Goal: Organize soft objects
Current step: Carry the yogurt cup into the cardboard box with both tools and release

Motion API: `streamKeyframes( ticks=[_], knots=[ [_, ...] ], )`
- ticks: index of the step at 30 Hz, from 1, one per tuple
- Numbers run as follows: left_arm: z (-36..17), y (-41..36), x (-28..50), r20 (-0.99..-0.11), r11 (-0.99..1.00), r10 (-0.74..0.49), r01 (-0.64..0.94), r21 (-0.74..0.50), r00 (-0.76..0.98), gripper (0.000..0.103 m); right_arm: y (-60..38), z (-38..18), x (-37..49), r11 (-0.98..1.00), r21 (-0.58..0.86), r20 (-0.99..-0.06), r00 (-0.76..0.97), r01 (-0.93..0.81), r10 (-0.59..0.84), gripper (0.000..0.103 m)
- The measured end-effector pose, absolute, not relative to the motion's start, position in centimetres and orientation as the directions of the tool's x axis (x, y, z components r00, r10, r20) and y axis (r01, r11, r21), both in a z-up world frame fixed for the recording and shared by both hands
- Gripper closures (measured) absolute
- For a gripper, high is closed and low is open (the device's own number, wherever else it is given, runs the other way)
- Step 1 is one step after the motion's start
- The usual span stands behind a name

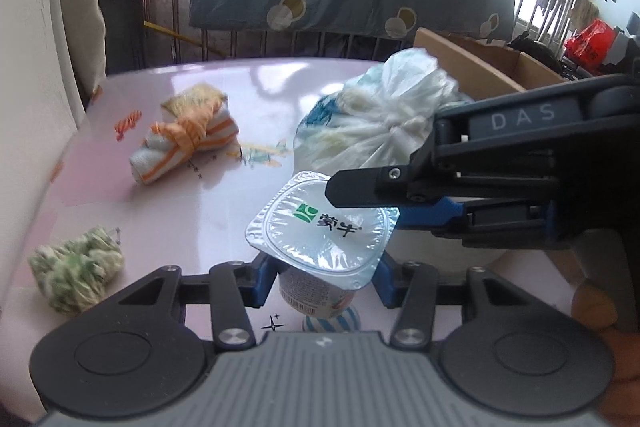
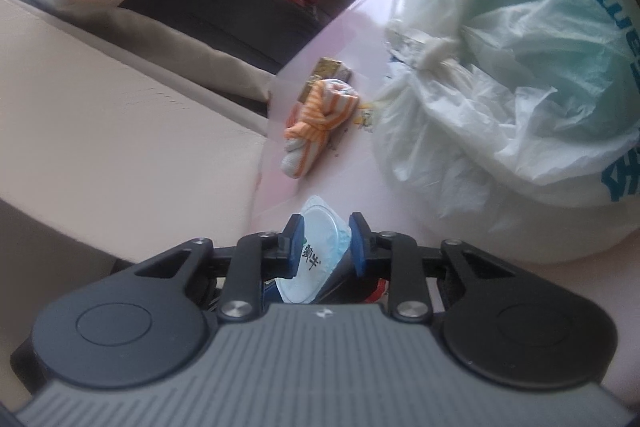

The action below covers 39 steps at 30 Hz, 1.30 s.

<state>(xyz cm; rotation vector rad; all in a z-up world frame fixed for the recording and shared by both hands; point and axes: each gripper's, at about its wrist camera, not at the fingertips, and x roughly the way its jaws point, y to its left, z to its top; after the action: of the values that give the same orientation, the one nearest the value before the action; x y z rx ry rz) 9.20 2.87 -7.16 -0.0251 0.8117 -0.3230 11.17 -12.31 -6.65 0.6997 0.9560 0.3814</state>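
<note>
A yogurt cup point(image 1: 316, 291) with a clear foil lid point(image 1: 320, 231) stands upright between the blue pads point(image 1: 264, 279) of my left gripper point(image 1: 322, 281), which is shut on its body. My right gripper point(image 1: 372, 207) reaches in from the right and pinches the lid's right edge between its two fingers. In the right wrist view the lid point(image 2: 320, 251) sits edge-on between the blue pads of the right gripper point(image 2: 326, 247). An orange-striped towel knot point(image 1: 188, 135) point(image 2: 320, 115) and a green-white cloth bundle point(image 1: 78, 273) lie on the pink table point(image 1: 160, 219).
A tied white and blue plastic bag point(image 1: 380, 115) point(image 2: 520, 87) bulks just behind the cup. A cardboard box point(image 1: 480, 63) stands at the table's back right. A beige sofa point(image 2: 120, 127) borders the table's left side. A hand point(image 1: 592, 307) holds the right gripper.
</note>
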Motion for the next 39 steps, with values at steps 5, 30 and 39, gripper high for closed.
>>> streamKeyframes(
  ticks=[5,30,39],
  knots=[
    [-2.9,1.5,7.8,-0.663,0.949,-0.284,0.3,-0.093,0.693,0.053,-13.6,-2.9,9.5,0.701,0.712,-0.568,0.56,-0.032,0.602,0.08],
    [2.6,-26.0,13.0,-0.774,0.699,-0.533,0.693,-0.176,0.341,0.053,-43.1,4.8,8.5,0.617,0.746,-0.608,0.635,0.251,0.477,0.076],
    [-1.6,-26.4,15.4,-0.867,0.727,-0.434,0.664,-0.176,0.246,0.054,-43.7,-2.4,13.0,0.657,0.67,-0.737,0.413,0.345,0.535,0.07]
  ],
)
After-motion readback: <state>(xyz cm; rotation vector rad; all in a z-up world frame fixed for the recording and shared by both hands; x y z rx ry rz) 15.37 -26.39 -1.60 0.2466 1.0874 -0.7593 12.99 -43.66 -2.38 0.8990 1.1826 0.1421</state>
